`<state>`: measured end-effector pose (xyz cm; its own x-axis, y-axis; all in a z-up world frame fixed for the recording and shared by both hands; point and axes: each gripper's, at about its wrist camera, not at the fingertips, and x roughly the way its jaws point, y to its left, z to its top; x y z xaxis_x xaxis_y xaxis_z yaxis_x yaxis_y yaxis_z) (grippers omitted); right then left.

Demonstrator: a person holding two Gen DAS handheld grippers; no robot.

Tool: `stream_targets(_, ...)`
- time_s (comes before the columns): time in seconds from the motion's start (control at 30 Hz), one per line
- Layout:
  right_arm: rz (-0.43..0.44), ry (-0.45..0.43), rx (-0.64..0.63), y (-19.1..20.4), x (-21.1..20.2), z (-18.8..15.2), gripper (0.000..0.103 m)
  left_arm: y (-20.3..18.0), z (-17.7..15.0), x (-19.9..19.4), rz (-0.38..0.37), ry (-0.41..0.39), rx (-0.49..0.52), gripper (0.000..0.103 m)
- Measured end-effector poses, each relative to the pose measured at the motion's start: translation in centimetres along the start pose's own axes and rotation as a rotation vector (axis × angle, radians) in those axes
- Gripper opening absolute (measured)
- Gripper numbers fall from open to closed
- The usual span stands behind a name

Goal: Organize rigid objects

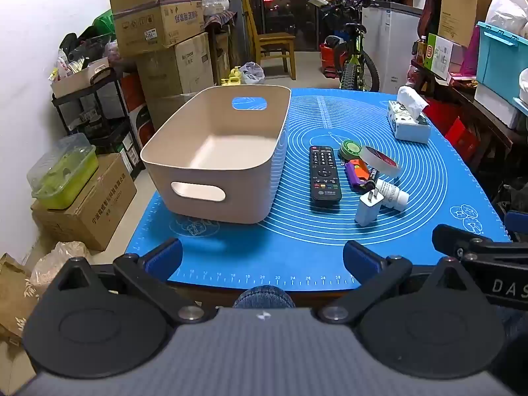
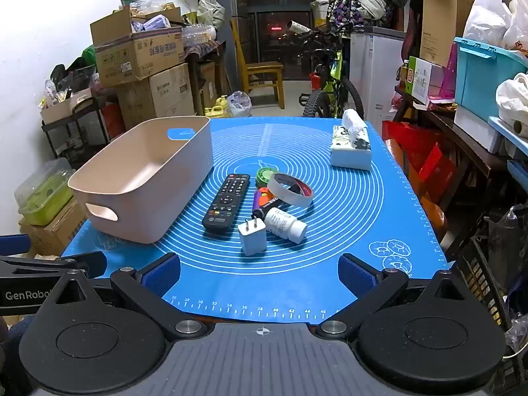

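Blue mat (image 2: 346,264): covers the table; printed with white rings and a ruler edge.
Bin (image 1: 211,178): beige plastic, empty, upright on the mat's left side; handle slots at both ends.
Remote (image 2: 227,202): black, flat, just right of the bin.
Cluster: green disc (image 2: 265,175); tape roll (image 2: 290,194), tilted; purple-orange lighter (image 2: 262,199); white bottle (image 2: 285,225), on its side; white charger (image 2: 252,237), prongs up; all close together, some touching.
Tissue pack (image 2: 351,147): far right of the mat, apart from the cluster.
Left gripper (image 1: 262,259): released, jaws wide, nothing between; at the near edge.
Right gripper (image 2: 259,272): released, jaws wide, nothing between; short of the charger.
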<state>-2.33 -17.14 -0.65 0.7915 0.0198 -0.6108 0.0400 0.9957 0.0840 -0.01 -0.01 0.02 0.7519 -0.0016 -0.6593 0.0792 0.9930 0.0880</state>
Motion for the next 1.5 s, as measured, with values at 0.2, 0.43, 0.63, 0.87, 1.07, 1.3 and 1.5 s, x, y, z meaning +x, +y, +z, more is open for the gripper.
stream_targets(0.2,-0.003,0.004,-0.003,0.0,0.0,0.0,0.101,0.1,0.0,0.0,-0.005,0.004,-0.005,0.102)
stream_targets(0.43,-0.001,0.002,-0.001,0.0,0.0,0.0,0.101,0.0,0.0,0.0,-0.003,0.002,-0.003,0.102)
stream_targets(0.63,0.001,0.002,0.001,0.0,0.0,0.0,0.101,0.0,0.0,0.0,-0.003,0.003,-0.003,0.102)
stream_targets(0.87,0.001,0.002,0.002,0.0,0.1,0.0,0.101,0.0,0.0,0.0,-0.003,0.003,-0.003,0.101)
stream_targets(1.07,0.002,0.003,0.003,-0.1,0.1,-0.1,0.101,0.0,0.0,0.0,-0.003,0.004,-0.003,0.101)
stream_targets(1.3,0.003,0.003,0.004,0.0,0.2,-0.1,0.101,-0.9,-0.3,0.9,-0.005,0.009,-0.005,0.101)
stream_targets(1.5,0.004,0.003,0.005,0.0,0.2,-0.1,0.101,-0.8,-0.4,0.8,-0.005,0.011,-0.005,0.101)
